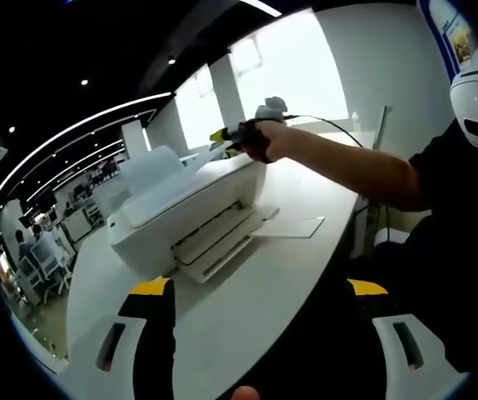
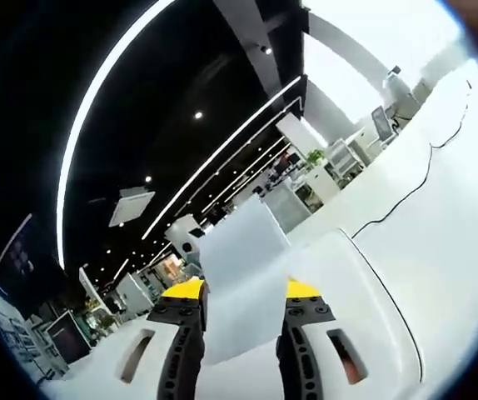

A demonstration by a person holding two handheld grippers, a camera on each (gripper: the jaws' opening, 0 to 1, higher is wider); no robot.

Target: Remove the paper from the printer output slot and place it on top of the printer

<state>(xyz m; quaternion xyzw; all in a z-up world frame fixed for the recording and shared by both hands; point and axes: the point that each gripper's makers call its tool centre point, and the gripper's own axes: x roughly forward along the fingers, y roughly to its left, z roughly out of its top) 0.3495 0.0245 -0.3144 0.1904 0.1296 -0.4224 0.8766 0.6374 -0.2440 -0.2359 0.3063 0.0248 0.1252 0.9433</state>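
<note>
A white printer [image 1: 181, 212] stands on a white table [image 1: 247, 317], its output tray [image 1: 293, 227] pulled out toward the right. A person's arm reaches in from the right and holds my right gripper [image 1: 226, 135] over the printer's top. A pale sheet of paper [image 1: 151, 171] lies beyond it on the printer's back part. In the right gripper view the paper [image 2: 243, 275] runs forward from between the jaws of my right gripper [image 2: 243, 321], which stand close against its two sides, above the printer's top [image 2: 347, 283]. My left gripper [image 1: 260, 300] hangs open in front of the printer, holding nothing.
A black cable [image 2: 414, 187] trails across the table behind the printer. The table's curved edge [image 1: 77, 333] falls away to an office floor with desks and chairs [image 1: 43, 250]. A monitor [image 2: 382, 123] stands far off.
</note>
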